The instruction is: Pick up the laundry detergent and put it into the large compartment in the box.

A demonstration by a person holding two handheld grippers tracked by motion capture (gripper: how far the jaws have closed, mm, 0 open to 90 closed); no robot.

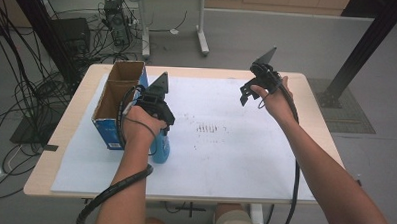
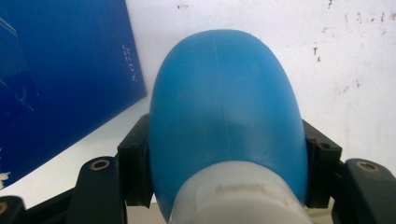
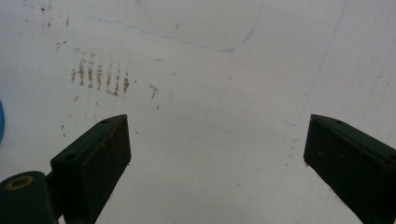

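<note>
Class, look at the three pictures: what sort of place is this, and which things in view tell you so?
Probably a lab or workshop set up for recording. Loose cables sprawl over the grey floor beside electronics, a black metal frame post stands at the right, and the table carries a stained white sheet for handling a blue bottle.

Left gripper (image 1: 162,121) fingers (image 2: 135,168) clamped tight; right gripper (image 1: 250,92) raised, fingers (image 3: 93,163) spread wide.

Black tongs (image 1: 162,121), brass-ringed screw holes, grey triangular plates, black ribbed cables.
</note>
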